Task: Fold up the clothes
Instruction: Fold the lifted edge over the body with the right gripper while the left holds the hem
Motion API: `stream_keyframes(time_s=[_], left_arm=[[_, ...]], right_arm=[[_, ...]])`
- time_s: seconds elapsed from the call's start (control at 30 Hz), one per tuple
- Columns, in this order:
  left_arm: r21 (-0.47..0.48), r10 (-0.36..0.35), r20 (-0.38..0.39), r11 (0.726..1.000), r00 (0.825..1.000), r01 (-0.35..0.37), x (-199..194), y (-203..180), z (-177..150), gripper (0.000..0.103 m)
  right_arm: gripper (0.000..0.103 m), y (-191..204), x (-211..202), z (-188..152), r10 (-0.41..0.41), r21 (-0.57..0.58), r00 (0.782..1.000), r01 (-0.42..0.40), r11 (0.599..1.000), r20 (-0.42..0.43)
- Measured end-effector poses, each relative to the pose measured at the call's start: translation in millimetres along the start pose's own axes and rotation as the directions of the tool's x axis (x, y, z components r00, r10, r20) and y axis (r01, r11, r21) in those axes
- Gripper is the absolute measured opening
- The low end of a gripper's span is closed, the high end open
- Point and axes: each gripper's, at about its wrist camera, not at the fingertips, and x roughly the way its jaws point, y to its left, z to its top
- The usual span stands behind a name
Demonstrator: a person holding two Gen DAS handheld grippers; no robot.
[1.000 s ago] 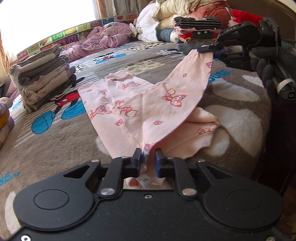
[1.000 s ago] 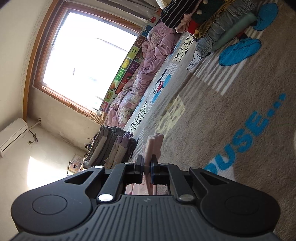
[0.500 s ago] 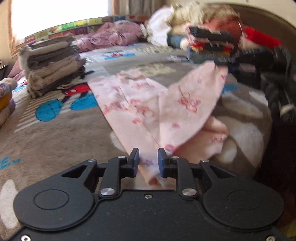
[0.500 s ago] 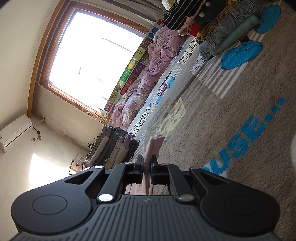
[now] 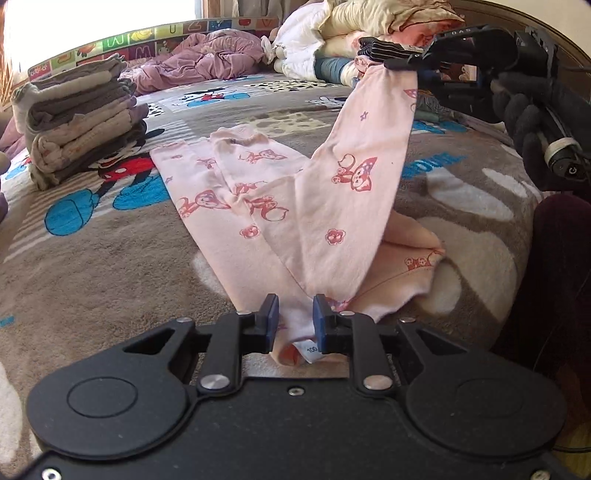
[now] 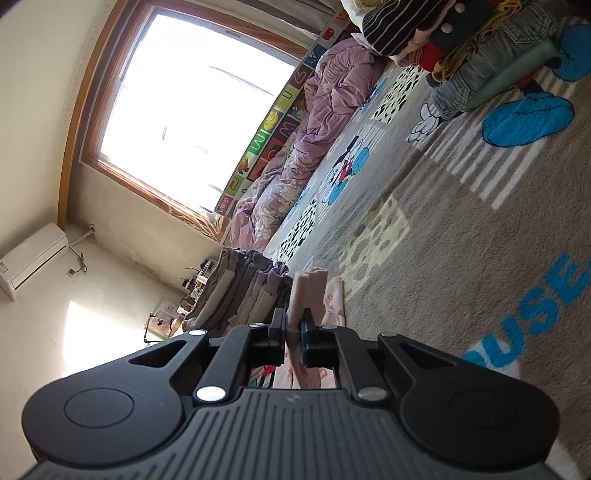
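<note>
Pink children's pants (image 5: 258,206) with red cartoon prints lie on the grey Mickey Mouse blanket (image 5: 92,266). One leg lies flat, running away from me. My left gripper (image 5: 294,320) is open, its jaws apart around the waist end with the white size tag. My right gripper (image 6: 293,326) is shut on the cuff of the other leg (image 6: 308,291); in the left wrist view it (image 5: 417,66) holds that leg lifted at the upper right, so the fabric slopes up from the waist.
A stack of folded grey and beige clothes (image 5: 79,118) stands at the left. An unfolded pile of clothes and bedding (image 5: 354,33) sits at the back. A purple quilt (image 5: 207,62) lies along the window wall. The bed's edge is at the right.
My left gripper has opened and let go of the waist end. My right gripper has lifted the leg cuff higher and kept its hold.
</note>
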Motion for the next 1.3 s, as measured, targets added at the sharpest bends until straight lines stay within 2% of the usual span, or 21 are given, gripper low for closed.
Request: stream_keyframes(time_s=[0.23,0.3,0.33,0.37,0.53,0.63,0.83,1.0,1.23,1.3], left_arm=[[-0.032,-0.061,0.007,0.998,0.998,0.061,-4,8,-4,0.025],[-0.041,-0.078,0.009,0.996,0.997,0.078,-5,10,-5,0.036],[-0.046,-0.087,0.010,0.995,0.996,0.087,-6,11,-6,0.050],[-0.051,-0.095,0.012,0.994,0.995,0.096,-6,12,-6,0.052],[-0.070,-0.131,0.024,0.989,0.991,0.133,-9,19,-9,0.052],[-0.072,-0.130,0.042,0.989,0.991,0.132,-11,23,-10,0.043],[-0.087,-0.176,0.042,0.980,0.984,0.179,-11,29,-13,0.043],[-0.052,-0.192,0.032,0.980,0.981,0.193,-12,25,-13,0.043],[0.000,-0.186,0.014,0.983,0.982,0.186,-10,20,-13,0.044],[0.001,-0.186,0.013,0.983,0.983,0.186,-10,21,-14,0.044]], right_arm=[[0.010,47,49,9,-0.010,-0.079,0.998,0.006,0.997,-0.057],[0.010,57,63,7,-0.025,-0.100,0.997,0.017,0.995,-0.072],[0.010,63,73,6,-0.034,-0.114,0.996,0.025,0.993,-0.085],[0.010,67,81,5,-0.044,-0.123,0.995,0.033,0.992,-0.093],[0.010,85,121,-4,-0.086,-0.174,0.987,0.062,0.983,-0.135],[0.010,94,145,-9,-0.105,-0.205,0.982,0.072,0.976,-0.158],[0.010,107,180,-15,-0.131,-0.239,0.972,0.082,0.967,-0.196],[0.010,108,199,-22,-0.165,-0.269,0.962,0.104,0.958,-0.218],[0.010,99,227,-36,-0.255,-0.337,0.933,0.161,0.928,-0.256],[0.013,99,235,-38,-0.274,-0.365,0.929,0.172,0.915,-0.248]])
